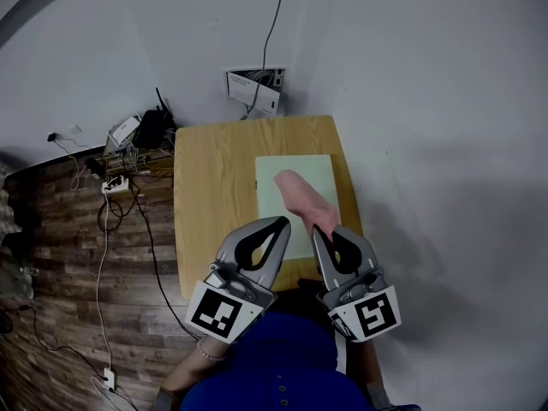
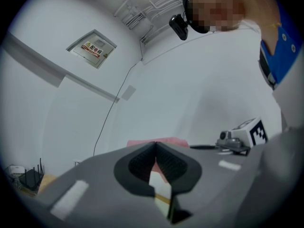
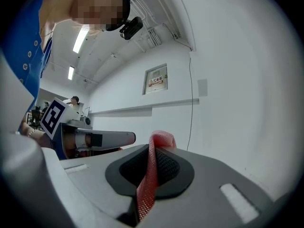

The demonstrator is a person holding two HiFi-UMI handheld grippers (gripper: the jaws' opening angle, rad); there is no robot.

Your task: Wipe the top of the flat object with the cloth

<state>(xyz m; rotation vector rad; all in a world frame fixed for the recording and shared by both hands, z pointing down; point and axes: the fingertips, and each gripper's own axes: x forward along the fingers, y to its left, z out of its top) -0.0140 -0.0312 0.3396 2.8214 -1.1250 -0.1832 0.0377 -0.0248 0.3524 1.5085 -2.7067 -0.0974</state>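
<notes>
Holding: the right tongs (image 3: 153,148) are clamped on a fold of the pink cloth (image 3: 160,137). The netted fabric runs up between the pads and bulges out past the tips.
Left tongs: the left tongs (image 2: 155,145) are fully closed, tips meeting, with nothing between them.
Side by side: both tongs sit at the near edge of the wooden surface (image 1: 210,195), with the left tips just beside the right ones and both pointing forward.
Cloth feel: it looks soft, light and limp, with an open weave that should drag rather than slip. It will likely bunch if pushed, so pulling it flat should wipe better.
Where to hold: the gathered edge, as it is pinched now, seems right, since most of the fabric is left free ahead of the tips.
Cloth position: it reaches forward from the right tips over the near right part of the board (image 1: 295,174). Whether it presses on the board or hangs just above it cannot be told.
Board: pale green, thin and stiff-looking, it lies flat on the right half of the surface with its right edge close to the surface's right edge. It is probably light and may slide under a stroke, and the empty left tongs could steady it.
Beyond: a wall box (image 1: 254,90) with loose wires sits past the far edge, and a tangle of cables (image 1: 128,144) lies on the floor to the left.
</notes>
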